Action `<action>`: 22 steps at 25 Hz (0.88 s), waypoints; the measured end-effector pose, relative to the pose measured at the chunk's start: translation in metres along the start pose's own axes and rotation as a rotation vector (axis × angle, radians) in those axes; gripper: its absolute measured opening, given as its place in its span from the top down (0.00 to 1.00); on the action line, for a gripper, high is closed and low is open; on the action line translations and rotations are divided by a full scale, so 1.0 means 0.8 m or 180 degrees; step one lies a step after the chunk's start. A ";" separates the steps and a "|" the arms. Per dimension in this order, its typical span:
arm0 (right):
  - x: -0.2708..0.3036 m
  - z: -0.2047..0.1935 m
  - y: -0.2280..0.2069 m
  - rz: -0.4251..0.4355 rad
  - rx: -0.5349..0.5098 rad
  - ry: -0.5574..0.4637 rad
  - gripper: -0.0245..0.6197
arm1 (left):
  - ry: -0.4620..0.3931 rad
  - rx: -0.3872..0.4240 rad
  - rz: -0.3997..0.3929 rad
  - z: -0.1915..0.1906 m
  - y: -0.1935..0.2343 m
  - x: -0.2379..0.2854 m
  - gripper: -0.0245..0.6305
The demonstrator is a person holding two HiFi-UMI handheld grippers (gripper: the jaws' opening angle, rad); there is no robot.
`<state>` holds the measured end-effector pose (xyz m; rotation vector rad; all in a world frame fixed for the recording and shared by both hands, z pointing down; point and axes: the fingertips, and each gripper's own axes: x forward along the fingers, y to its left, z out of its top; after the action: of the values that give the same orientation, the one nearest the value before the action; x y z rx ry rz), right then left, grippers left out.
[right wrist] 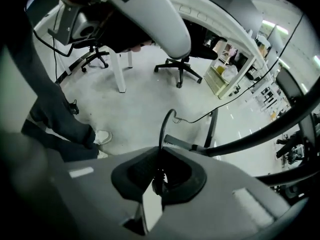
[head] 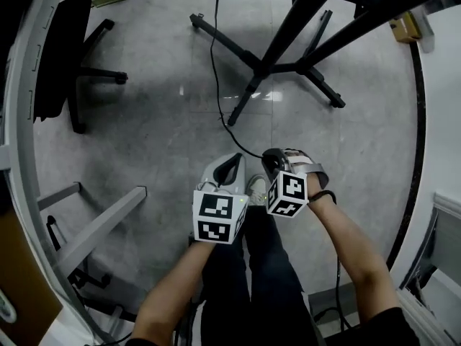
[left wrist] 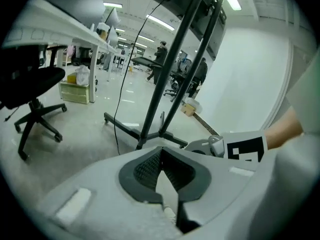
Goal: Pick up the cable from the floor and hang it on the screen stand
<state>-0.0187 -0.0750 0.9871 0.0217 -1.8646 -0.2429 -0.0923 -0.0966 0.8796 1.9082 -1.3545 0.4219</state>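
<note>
A thin black cable (head: 215,56) runs down across the grey floor, bends near the stand's base and rises to my right gripper (head: 272,158). In the right gripper view the cable (right wrist: 163,126) arcs up out of the jaws of the right gripper (right wrist: 160,159), which is shut on it. The black screen stand (head: 288,49) with splayed legs stands ahead; its poles (left wrist: 165,74) rise in front of my left gripper (left wrist: 161,151). The left gripper (head: 229,163) hangs beside the right one, jaws together with nothing between them.
A black office chair (head: 65,56) is at the left by a white desk frame with a grey leg (head: 101,225). A cardboard box (head: 407,27) lies at the far right near the wall. My legs and a white shoe (head: 257,189) are below the grippers.
</note>
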 end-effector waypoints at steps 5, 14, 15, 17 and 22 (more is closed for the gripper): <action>-0.089 0.026 -0.038 -0.0255 -0.0019 -0.0104 0.92 | -0.0142 0.0145 -0.0013 0.063 -0.035 -0.034 0.96; -0.269 0.064 -0.112 -0.0786 -0.0346 -0.0252 0.92 | -0.0346 0.0251 -0.0122 0.173 -0.101 -0.099 0.96; -0.294 0.072 -0.123 -0.0870 -0.0398 -0.0284 0.92 | -0.0387 0.0282 -0.0143 0.189 -0.109 -0.109 0.96; -0.345 0.088 -0.153 -0.1073 -0.0482 -0.0351 0.92 | -0.0508 0.0364 -0.0182 0.229 -0.124 -0.127 0.96; -0.480 0.140 -0.231 -0.1578 -0.0524 -0.0503 0.92 | -0.0843 0.0635 -0.0258 0.337 -0.159 -0.178 0.96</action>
<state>-0.0275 -0.1854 0.5608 0.3633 -1.9671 -0.7579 -0.0714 -0.1777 0.5603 2.2388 -1.4405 0.2797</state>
